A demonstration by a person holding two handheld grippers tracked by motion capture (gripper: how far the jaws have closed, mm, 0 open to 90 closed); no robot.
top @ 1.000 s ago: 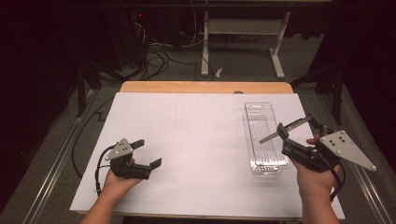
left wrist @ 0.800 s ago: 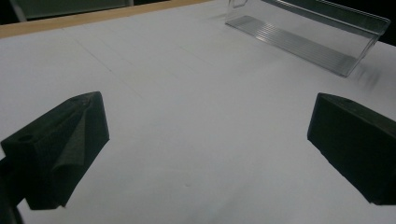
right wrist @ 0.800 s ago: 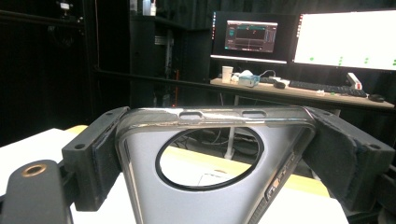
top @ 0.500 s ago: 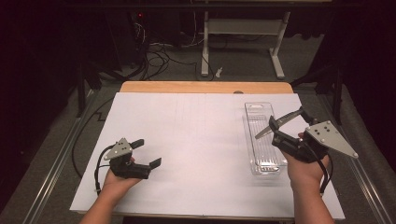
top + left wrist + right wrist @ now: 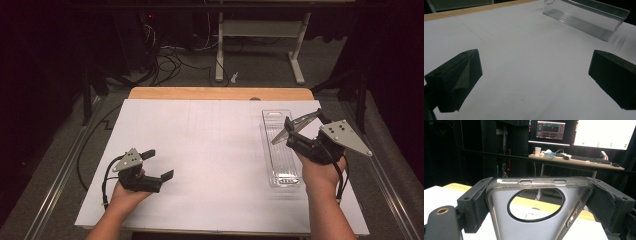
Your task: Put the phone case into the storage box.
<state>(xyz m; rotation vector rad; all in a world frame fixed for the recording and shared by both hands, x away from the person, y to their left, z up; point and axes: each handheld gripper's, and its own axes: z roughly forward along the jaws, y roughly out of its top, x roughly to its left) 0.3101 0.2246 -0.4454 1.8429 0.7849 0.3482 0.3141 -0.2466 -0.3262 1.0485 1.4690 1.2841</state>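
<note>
My right gripper [image 5: 295, 127] is clamped on a phone case [image 5: 536, 207], a smooth grey shell with a clear rim and a round ring cut through its back, pinched edge to edge between the padded black jaws. I hold it tilted above a clear, ribbed plastic tray [image 5: 280, 150] lying on the white sheet [image 5: 210, 150]. My left gripper [image 5: 157, 165] rests low near the sheet's front, its foam-lined jaws spread wide with nothing between them.

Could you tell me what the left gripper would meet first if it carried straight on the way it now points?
Probably the clear plastic tray; only bare white paper lies between it and the open left gripper, though depth is uncertain.
</note>
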